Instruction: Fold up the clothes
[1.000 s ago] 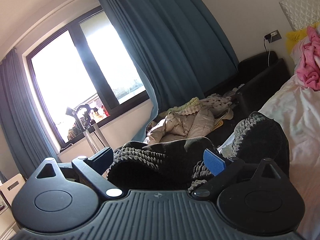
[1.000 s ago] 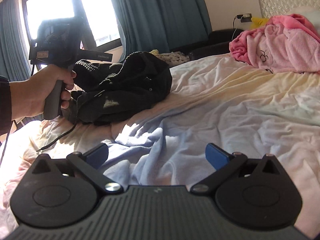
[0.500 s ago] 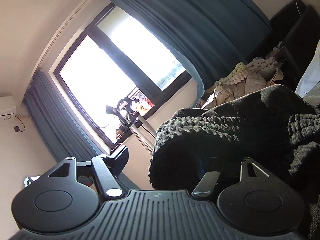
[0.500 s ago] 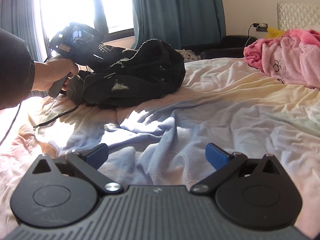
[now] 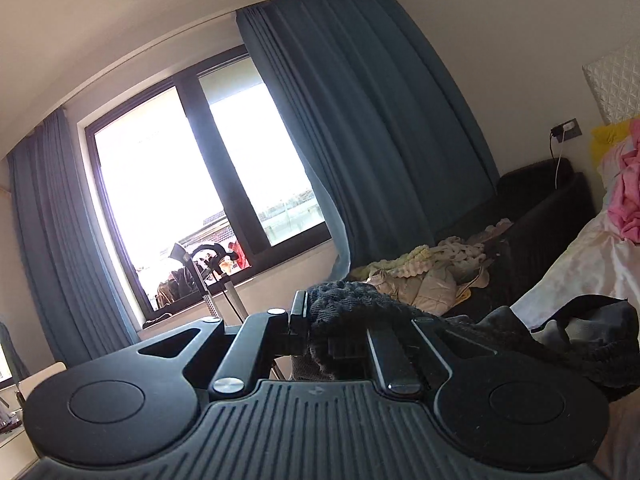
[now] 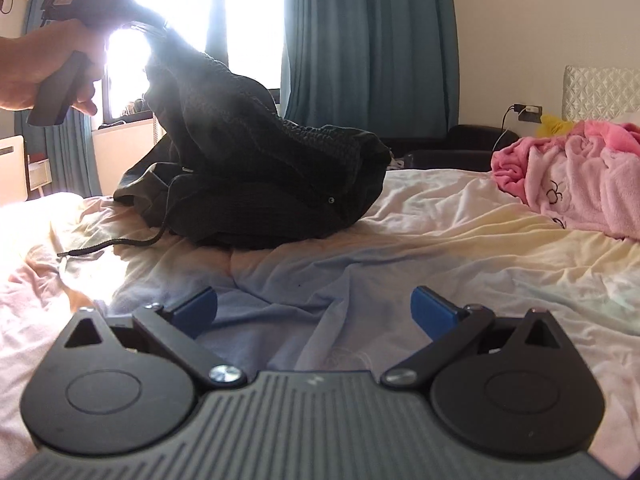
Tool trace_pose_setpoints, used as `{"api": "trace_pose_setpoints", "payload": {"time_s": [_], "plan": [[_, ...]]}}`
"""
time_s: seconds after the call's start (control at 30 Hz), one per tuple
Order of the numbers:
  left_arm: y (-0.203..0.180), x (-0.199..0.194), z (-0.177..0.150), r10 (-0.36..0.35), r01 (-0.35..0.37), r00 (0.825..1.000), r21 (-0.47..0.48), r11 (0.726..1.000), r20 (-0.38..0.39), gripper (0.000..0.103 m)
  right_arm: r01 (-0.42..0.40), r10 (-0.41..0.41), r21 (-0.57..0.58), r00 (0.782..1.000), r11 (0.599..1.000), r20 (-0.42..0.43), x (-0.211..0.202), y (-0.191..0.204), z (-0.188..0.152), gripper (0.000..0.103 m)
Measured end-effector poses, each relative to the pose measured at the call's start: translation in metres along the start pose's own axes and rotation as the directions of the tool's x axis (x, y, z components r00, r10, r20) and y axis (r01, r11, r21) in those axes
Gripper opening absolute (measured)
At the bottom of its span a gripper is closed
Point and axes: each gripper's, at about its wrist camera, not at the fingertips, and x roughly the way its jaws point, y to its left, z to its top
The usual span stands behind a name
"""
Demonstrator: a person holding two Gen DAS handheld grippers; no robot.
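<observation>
A black knit garment lies bunched on the bed, one part pulled up toward the upper left. My left gripper is shut on a fold of this black garment, and the cloth trails off to the right. In the right wrist view a hand holds the left gripper high against the bright window. My right gripper is open and empty, low over the pale bedsheet, in front of the garment.
A pink garment lies at the right of the bed. A dark sofa with a heap of beige clothes stands beyond the bed, under blue curtains. A black drawstring trails on the sheet.
My left gripper has closed on the black garment and lifted that part up above the bed. My right gripper has stayed open, low over the sheet, and moved nearer the garment.
</observation>
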Motion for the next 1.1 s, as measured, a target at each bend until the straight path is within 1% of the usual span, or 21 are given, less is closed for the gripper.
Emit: {"api": "trace_pose_setpoints", "payload": {"time_s": [0.07,0.17,0.23,0.3,0.43,0.53,0.6,0.67,0.7,0.73,0.8,0.83,0.9,0.93,0.97,1.0,1.03,1.07,1.1], "plan": [[0.015,-0.036,0.003,-0.028,0.028,1.000,-0.027,0.999,-0.011,0.010,-0.009,0.009,-0.010,1.000,1.000,0.023,-0.008,0.002,0.004,0.103],[0.038,-0.080,0.001,-0.057,0.054,0.997,-0.078,0.995,-0.045,0.010,-0.017,0.018,-0.032,0.999,0.999,0.044,-0.020,0.007,0.009,0.103],[0.047,-0.101,-0.002,-0.066,0.058,0.995,-0.100,0.993,-0.074,0.010,-0.053,0.055,-0.059,0.998,0.997,0.039,-0.026,0.013,0.010,0.103],[0.055,-0.118,-0.007,-0.068,0.056,0.993,-0.113,0.992,-0.100,0.010,-0.117,0.119,-0.086,0.993,0.989,0.023,-0.032,0.025,0.007,0.102],[0.067,-0.137,-0.011,-0.062,0.049,0.992,-0.110,0.993,-0.114,0.010,-0.251,0.251,-0.160,0.968,0.955,-0.017,-0.041,0.051,0.000,0.102],[0.070,-0.143,-0.011,-0.062,0.051,0.991,-0.094,0.994,-0.115,0.010,-0.285,0.281,-0.219,0.959,0.933,-0.050,-0.037,0.073,-0.006,0.102],[0.069,-0.142,-0.012,-0.059,0.049,0.991,-0.091,0.995,-0.119,0.010,-0.284,0.275,-0.225,0.959,0.932,-0.072,-0.024,0.083,-0.010,0.102],[0.068,-0.139,-0.016,-0.049,0.036,0.991,-0.101,0.994,-0.125,0.010,-0.284,0.269,-0.230,0.959,0.931,-0.093,-0.012,0.094,-0.013,0.098],[0.067,-0.138,-0.018,-0.041,0.027,0.991,-0.106,0.994,-0.131,0.010,-0.281,0.263,-0.223,0.959,0.934,-0.107,-0.004,0.098,-0.014,0.090],[0.067,-0.135,-0.021,-0.036,0.020,0.990,-0.109,0.994,-0.140,0.010,-0.266,0.245,-0.170,0.960,0.949,-0.135,0.006,0.098,-0.013,0.075],[0.064,-0.132,-0.025,-0.031,0.017,0.989,-0.098,0.995,-0.143,0.010,-0.228,0.212,-0.092,0.964,0.969,-0.161,0.022,0.096,-0.012,0.065],[0.064,-0.130,-0.027,-0.027,0.014,0.990,-0.095,0.995,-0.141,0.010,-0.213,0.199,-0.068,0.966,0.975,-0.168,0.028,0.096,-0.012,0.064],[0.063,-0.124,-0.033,-0.019,0.004,0.990,-0.098,0.995,-0.143,0.010,-0.212,0.195,-0.079,0.964,0.974,-0.179,0.037,0.100,-0.017,0.064],[0.062,-0.121,-0.035,-0.016,0.000,0.988,-0.101,0.995,-0.151,0.010,-0.212,0.193,-0.088,0.963,0.973,-0.188,0.042,0.103,-0.019,0.066],[0.062,-0.116,-0.038,-0.011,-0.006,0.987,-0.105,0.994,-0.162,0.010,-0.215,0.189,-0.111,0.959,0.970,-0.211,0.048,0.108,-0.022,0.066],[0.061,-0.109,-0.041,-0.004,-0.017,0.984,-0.114,0.993,-0.178,0.010,-0.216,0.185,-0.122,0.957,0.969,-0.224,0.052,0.111,-0.025,0.065],[0.061,-0.104,-0.044,0.002,-0.027,0.981,-0.128,0.991,-0.192,0.010,-0.214,0.187,-0.116,0.960,0.970,-0.209,0.053,0.110,-0.025,0.060],[0.061,-0.100,-0.047,0.008,-0.038,0.979,-0.144,0.989,-0.203,0.010,-0.199,0.177,-0.109,0.967,0.974,-0.181,0.051,0.107,-0.023,0.051],[0.063,-0.096,-0.049,0.014,-0.050,0.978,-0.166,0.985,-0.207,0.010,-0.184,0.167,-0.102,0.974,0.978,-0.154,0.049,0.105,-0.021,0.027]]}}
